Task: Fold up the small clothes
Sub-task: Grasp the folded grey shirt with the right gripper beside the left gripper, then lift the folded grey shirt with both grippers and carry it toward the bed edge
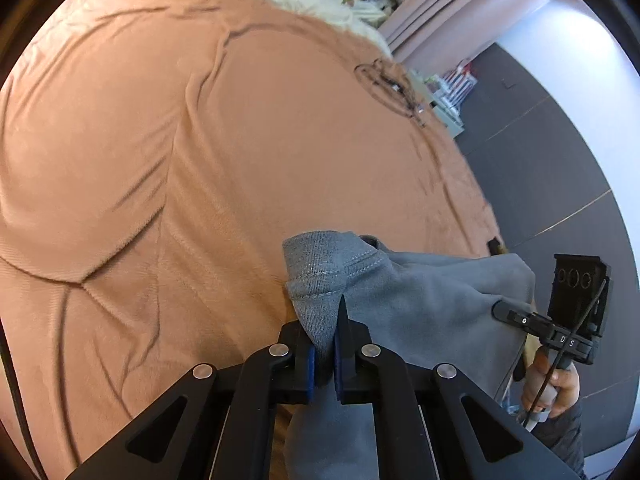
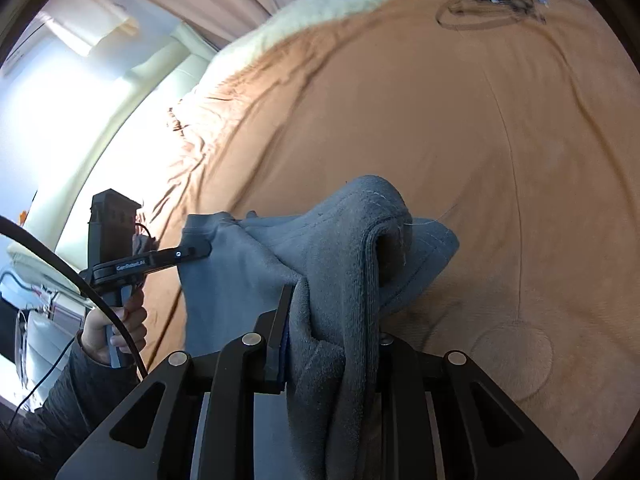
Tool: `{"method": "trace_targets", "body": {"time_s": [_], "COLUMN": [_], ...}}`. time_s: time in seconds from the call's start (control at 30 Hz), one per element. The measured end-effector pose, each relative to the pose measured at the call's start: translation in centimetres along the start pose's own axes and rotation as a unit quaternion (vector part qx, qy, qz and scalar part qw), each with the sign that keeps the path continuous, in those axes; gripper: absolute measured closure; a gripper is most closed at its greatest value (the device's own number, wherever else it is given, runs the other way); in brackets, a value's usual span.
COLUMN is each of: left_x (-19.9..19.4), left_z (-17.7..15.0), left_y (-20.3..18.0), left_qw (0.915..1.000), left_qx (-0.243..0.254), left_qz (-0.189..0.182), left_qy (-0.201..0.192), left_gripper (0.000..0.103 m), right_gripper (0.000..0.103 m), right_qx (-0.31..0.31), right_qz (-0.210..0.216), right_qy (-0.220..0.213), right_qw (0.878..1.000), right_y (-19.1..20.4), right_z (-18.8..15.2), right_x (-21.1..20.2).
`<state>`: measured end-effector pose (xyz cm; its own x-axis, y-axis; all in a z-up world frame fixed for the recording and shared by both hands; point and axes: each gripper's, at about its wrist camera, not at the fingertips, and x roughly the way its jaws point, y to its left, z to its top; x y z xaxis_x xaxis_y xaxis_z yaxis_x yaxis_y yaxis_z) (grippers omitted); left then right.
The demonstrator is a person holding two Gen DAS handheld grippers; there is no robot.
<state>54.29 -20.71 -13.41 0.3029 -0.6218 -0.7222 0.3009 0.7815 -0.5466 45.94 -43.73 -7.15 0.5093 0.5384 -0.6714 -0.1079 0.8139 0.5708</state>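
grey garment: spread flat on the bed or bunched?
Bunched, not flat. The grey garment hangs in folds, pinched by the left gripper and right gripper above the tan blanket.

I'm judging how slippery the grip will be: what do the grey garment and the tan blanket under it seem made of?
Grey garment: looks like soft knit jersey or fleece, matte, with a ribbed stitched hem. Tan blanket: apparently plush, short-pile fabric with a faint sheen and soft creases.
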Motion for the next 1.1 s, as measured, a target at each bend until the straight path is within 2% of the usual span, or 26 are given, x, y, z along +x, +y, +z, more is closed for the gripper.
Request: {"method": "trace_targets", "body": {"time_s": [0.27, 0.47, 0.8, 1.1], "left_x": [-6.3, -12.1, -24.6, -35.9], "left_z": [-0.8, -1.8, -4.4, -8.6], "left_y": [-2.8, -4.8, -6.5, -5.4], "left_qw": [0.9983, 0.9941, 0.9791, 0.9607], "left_qx": [0.019, 0.031, 0.051, 0.054], "left_qz": [-0.017, -0.023, -0.026, -0.008], "left_qy": [-0.053, -0.102, -0.195, -0.272], "left_gripper": [0.097, 0.097, 0.097, 0.097], "right_gripper": [0.086, 0.086, 0.086, 0.087], "right_qx": [-0.036, -0.075, -0.155, -0.213], "right_qz": [-0.004, 0.005, 0.021, 0.042], "right_qy": [-0.040, -0.078, -0.140, -0.161], "right_qw": [0.999, 0.994, 0.978, 0.963], "right_y": [5.3, 9.5, 18.6, 25.6], "right_z": [-1.5, -4.0, -9.6, -15.3], "right_x": [-5.0, -9.7, -17.4, -18.6]}}
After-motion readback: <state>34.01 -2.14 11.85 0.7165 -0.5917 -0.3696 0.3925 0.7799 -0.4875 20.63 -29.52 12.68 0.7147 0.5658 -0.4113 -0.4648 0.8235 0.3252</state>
